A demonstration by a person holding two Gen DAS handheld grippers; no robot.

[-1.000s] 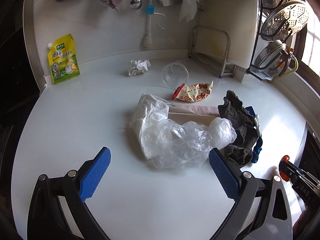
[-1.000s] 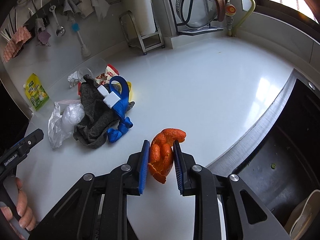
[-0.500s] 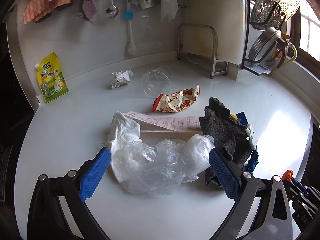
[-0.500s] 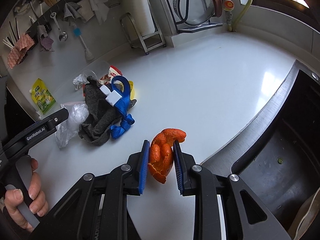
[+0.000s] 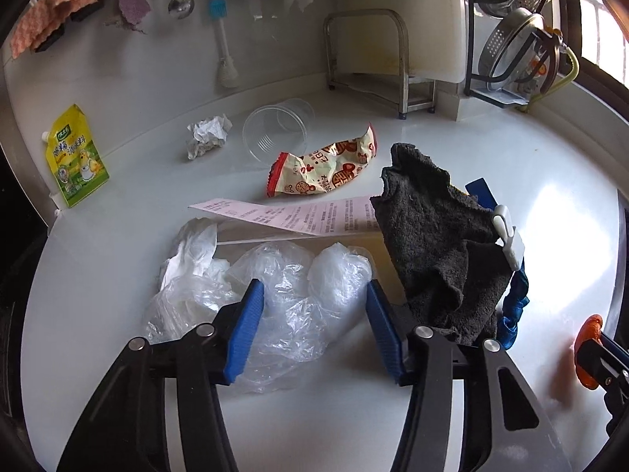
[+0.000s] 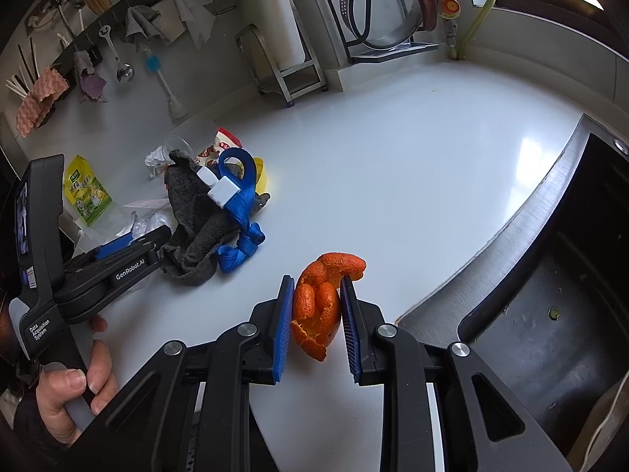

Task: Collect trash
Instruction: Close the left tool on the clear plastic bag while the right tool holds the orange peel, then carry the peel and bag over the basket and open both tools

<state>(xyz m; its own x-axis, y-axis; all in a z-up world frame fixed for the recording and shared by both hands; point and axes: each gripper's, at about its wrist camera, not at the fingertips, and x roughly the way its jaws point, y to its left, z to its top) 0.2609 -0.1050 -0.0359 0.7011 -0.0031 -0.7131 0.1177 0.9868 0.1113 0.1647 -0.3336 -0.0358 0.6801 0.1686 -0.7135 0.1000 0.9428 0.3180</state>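
Observation:
A crumpled clear plastic bag (image 5: 291,306) lies on the white counter (image 5: 118,259), between the blue pads of my left gripper (image 5: 312,314). Its jaws are closing around the bag, and part of the bag spills out past the left pad. Behind the bag lie a long receipt (image 5: 298,216), a red-and-cream snack wrapper (image 5: 326,169), a clear plastic cup (image 5: 275,133) on its side and a crumpled tissue (image 5: 206,135). My right gripper (image 6: 316,306) is shut on an orange peel (image 6: 318,303), just above the counter near the sink edge.
A dark grey cloth (image 5: 432,244) with a blue strap (image 5: 515,299) and a white clip lies right of the bag. A yellow-green pouch (image 5: 74,161) leans on the back wall. A metal rack (image 5: 373,63) stands at the back. The dark sink (image 6: 550,314) drops away at the right.
My left gripper came forward and down over the plastic bag, and its jaws went from wide open to about half as wide around it. The right gripper kept still with the peel.

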